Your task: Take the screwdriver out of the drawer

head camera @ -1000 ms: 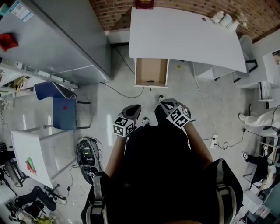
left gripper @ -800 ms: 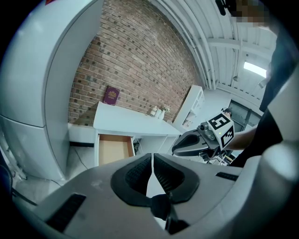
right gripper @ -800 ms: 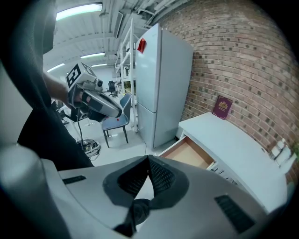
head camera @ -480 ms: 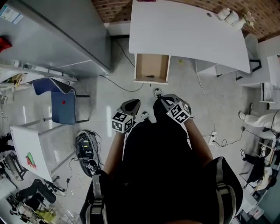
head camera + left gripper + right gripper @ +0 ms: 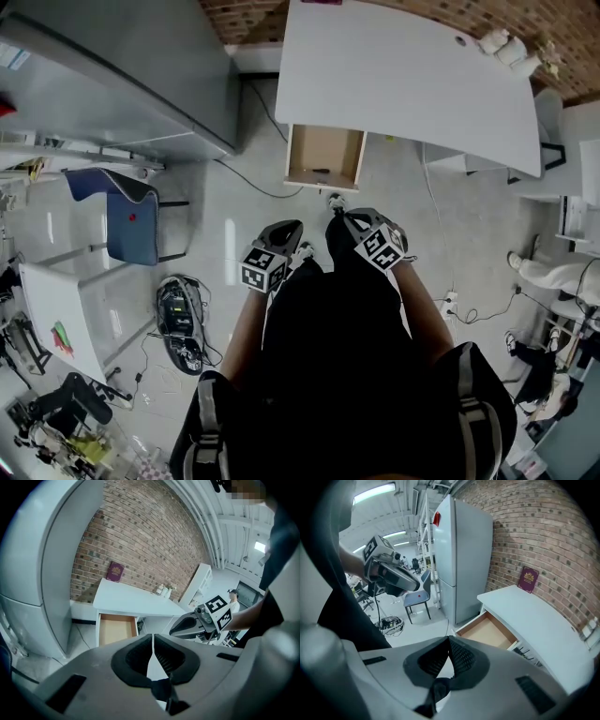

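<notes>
An open wooden drawer (image 5: 323, 155) juts from under the white desk (image 5: 403, 75). A small dark object, probably the screwdriver (image 5: 321, 172), lies near the drawer's front edge. Both grippers hang close to my body, well short of the drawer. My left gripper (image 5: 289, 229) is shut on nothing, and so is my right gripper (image 5: 339, 223). In the left gripper view the drawer (image 5: 115, 628) shows ahead, with the right gripper (image 5: 197, 623) beside it. The right gripper view shows the drawer (image 5: 487, 632) empty-looking from this angle; the screwdriver is hidden there.
A grey fridge (image 5: 122, 66) stands left of the desk. A blue chair (image 5: 131, 220) and a tangle of cables and gear (image 5: 180, 319) sit on the floor at left. A maroon book (image 5: 528, 579) leans on the brick wall. White cups (image 5: 511, 52) stand at the desk's far corner.
The head view has shifted slightly. Both grippers stay shut and near my body, and the drawer stays open.
</notes>
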Demonstrator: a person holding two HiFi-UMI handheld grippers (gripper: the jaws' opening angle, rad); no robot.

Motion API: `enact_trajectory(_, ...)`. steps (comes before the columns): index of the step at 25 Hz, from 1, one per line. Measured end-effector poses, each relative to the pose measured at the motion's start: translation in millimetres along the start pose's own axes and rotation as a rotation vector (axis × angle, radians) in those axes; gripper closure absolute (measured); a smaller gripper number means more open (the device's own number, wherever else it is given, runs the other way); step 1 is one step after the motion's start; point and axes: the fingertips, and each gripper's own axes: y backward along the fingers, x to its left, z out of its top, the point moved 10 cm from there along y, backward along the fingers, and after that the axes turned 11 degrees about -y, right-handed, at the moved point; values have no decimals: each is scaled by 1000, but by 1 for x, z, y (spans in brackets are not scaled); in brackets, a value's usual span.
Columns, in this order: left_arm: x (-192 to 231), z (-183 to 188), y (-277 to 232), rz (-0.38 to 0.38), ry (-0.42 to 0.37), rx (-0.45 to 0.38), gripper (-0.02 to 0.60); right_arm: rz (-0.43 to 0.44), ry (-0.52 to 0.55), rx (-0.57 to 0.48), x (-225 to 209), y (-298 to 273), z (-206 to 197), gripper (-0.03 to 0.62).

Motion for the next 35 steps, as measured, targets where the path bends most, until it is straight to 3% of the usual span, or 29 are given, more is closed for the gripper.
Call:
enact_trajectory(21, 13, 18, -34, 150, 134, 12, 558, 177, 114, 102, -76, -48, 21, 539)
enact_trajectory(35, 25, 17, -25, 333, 251, 13, 558, 306, 259, 215, -124, -130, 23, 539)
